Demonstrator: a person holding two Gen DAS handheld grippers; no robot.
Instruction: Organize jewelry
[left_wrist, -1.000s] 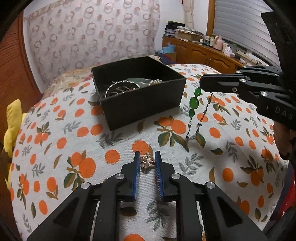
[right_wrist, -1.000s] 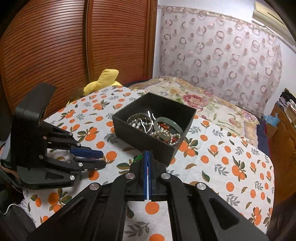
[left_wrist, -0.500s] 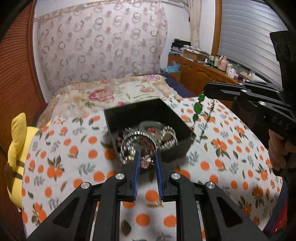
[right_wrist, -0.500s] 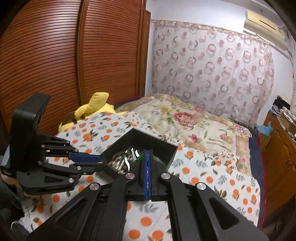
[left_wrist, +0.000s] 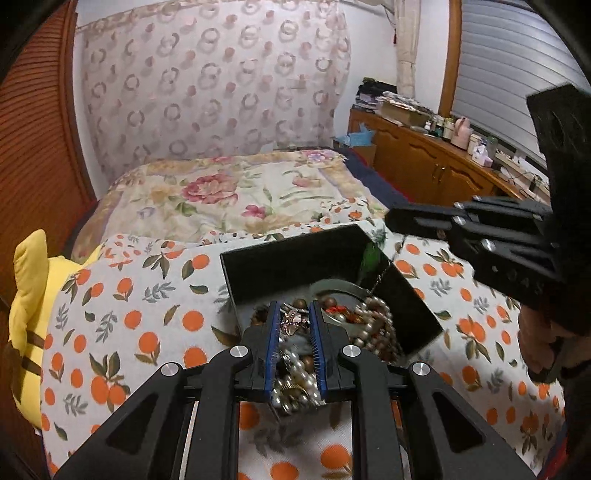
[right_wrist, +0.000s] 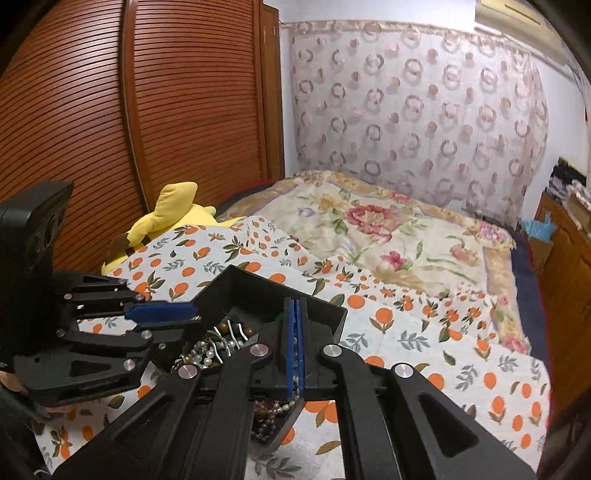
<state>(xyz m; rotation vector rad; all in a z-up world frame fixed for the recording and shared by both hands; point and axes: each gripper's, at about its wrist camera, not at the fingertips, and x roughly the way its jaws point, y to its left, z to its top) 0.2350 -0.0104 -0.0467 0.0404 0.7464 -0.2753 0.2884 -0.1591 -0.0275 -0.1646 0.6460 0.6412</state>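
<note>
A black jewelry box (left_wrist: 291, 254) sits on the orange-print cloth and holds pearl strands, beads and bangles (left_wrist: 373, 321). My left gripper (left_wrist: 293, 314) is shut on a small rose-gold brooch (left_wrist: 293, 320) and holds it over the box's near side. My right gripper (right_wrist: 294, 308) is shut on a green-bead chain necklace (left_wrist: 370, 254), which hangs into the box's far right corner. In the right wrist view the box (right_wrist: 251, 284) lies below both grippers, and the left gripper (right_wrist: 162, 312) comes in from the left.
A yellow plush toy (left_wrist: 27, 295) lies at the bed's left edge beside the wooden slatted wardrobe (right_wrist: 147, 110). A floral quilt (left_wrist: 229, 195) lies behind the box. A wooden cabinet (left_wrist: 436, 166) with clutter stands at the right.
Both grippers have risen from the cloth and moved over the box. The brooch and the green necklace travelled with them; the necklace now dangles into the box.
</note>
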